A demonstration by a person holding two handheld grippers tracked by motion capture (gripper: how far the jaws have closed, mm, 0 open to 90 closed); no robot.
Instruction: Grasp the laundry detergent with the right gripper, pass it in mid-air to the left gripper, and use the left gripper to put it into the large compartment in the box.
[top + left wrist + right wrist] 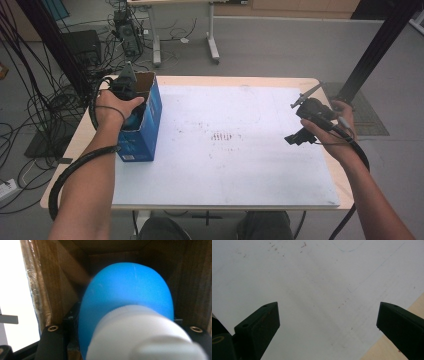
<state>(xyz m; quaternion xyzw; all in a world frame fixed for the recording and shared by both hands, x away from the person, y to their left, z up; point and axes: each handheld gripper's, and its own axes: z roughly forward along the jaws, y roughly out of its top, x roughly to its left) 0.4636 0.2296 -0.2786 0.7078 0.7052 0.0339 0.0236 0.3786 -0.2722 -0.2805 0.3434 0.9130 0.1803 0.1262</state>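
The blue cardboard box (142,131) with the open top is standing upright at the left end of the white board (240,160) covering the pale wooden worktop (80,131). There's some pale printing low on the box's side, but it's too small and blurry to read, so no brand to report.

Counting up: one box, one bottle, two grippers.

The left gripper (125,87) is reaching down into the box's open top. In the left gripper view, the blue plastic bottle with the white screw cap (127,307) is sitting right between the jaws, cap end nearest the camera, and the brown cardboard walls are closing in all around. The jaws are pressing against the bottle on both sides, so they're clamped on it, inside the box.

The right gripper (302,131) is hovering over the right end of the board, well apart from the box. Its jaws are spread wide with nothing between them, just scuffed white board underneath.
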